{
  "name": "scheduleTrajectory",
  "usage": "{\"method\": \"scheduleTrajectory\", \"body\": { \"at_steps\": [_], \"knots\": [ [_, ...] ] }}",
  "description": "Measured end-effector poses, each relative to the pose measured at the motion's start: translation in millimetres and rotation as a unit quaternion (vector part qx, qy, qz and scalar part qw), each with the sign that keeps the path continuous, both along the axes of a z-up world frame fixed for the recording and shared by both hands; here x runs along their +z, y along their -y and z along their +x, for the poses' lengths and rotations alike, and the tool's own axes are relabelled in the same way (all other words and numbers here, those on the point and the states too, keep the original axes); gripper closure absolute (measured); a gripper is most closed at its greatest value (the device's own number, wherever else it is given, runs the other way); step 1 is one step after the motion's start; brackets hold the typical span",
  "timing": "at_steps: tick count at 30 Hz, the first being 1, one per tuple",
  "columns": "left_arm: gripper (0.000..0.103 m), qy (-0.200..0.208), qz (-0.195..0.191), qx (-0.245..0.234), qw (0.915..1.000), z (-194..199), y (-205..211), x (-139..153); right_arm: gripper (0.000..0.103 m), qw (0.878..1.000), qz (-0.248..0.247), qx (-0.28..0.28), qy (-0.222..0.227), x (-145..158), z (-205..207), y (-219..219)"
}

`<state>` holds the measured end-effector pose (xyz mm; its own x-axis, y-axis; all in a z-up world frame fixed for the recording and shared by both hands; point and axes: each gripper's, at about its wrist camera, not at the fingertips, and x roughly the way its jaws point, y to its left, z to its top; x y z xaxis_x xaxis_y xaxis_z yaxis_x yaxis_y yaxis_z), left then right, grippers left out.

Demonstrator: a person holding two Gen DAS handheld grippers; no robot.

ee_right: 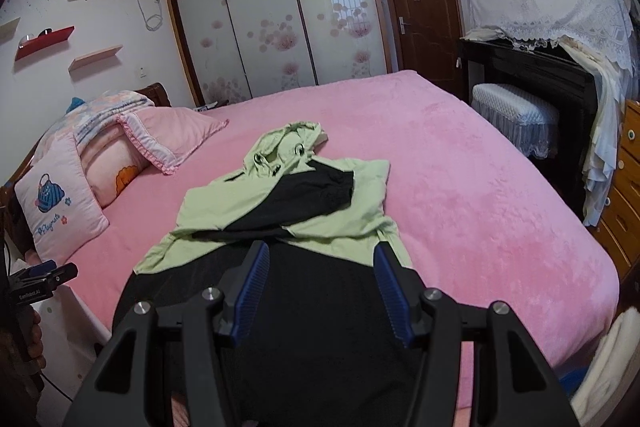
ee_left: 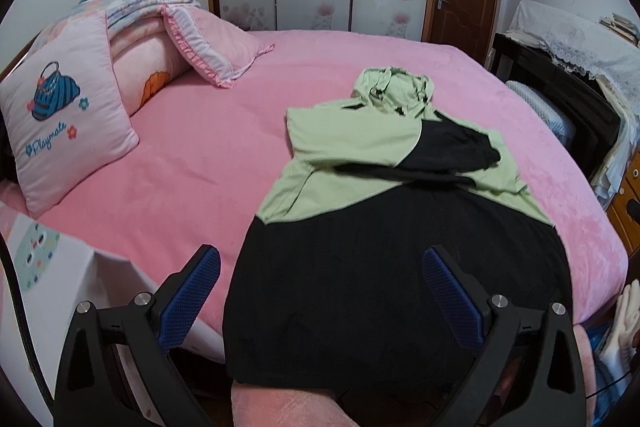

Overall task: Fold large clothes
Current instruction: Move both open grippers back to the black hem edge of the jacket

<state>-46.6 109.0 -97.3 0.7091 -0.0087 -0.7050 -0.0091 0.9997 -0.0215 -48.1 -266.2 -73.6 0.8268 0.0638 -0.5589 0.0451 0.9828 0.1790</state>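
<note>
The green-and-black hoodie (ee_left: 384,227) lies on the pink bed (ee_left: 192,155), sleeves folded across; the body fold remains. Both grippers' jaws are spread, empty.

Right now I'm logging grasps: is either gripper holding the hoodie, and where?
Neither. The left gripper and right gripper are open above the hoodie, gripping nothing.

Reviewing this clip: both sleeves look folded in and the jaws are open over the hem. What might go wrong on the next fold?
1. The hoodie hangs its black hem over the bed edge; a one-sided lift might drag it off.
2. The black sleeve lies loose across the chest and may slide out.
3. The bunched hood could make the fold lumpy.
Both the left gripper and right gripper hold nothing.
</note>
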Motion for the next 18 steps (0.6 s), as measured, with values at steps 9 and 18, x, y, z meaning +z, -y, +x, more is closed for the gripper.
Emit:
{"method": "scheduleTrajectory", "body": {
  "at_steps": [9, 18],
  "knots": [
    [0.003, -0.01, 0.013, -0.016, 0.9997, -9, -10, -50, 0.048, 1.0, 0.002, -0.003, 0.013, -36, -24, 13],
    [0.004, -0.09, -0.017, 0.004, 0.9958, -2, -41, -107, 0.048, 0.999, -0.004, 0.003, -0.054, -86, -25, 32]
  ]
}}
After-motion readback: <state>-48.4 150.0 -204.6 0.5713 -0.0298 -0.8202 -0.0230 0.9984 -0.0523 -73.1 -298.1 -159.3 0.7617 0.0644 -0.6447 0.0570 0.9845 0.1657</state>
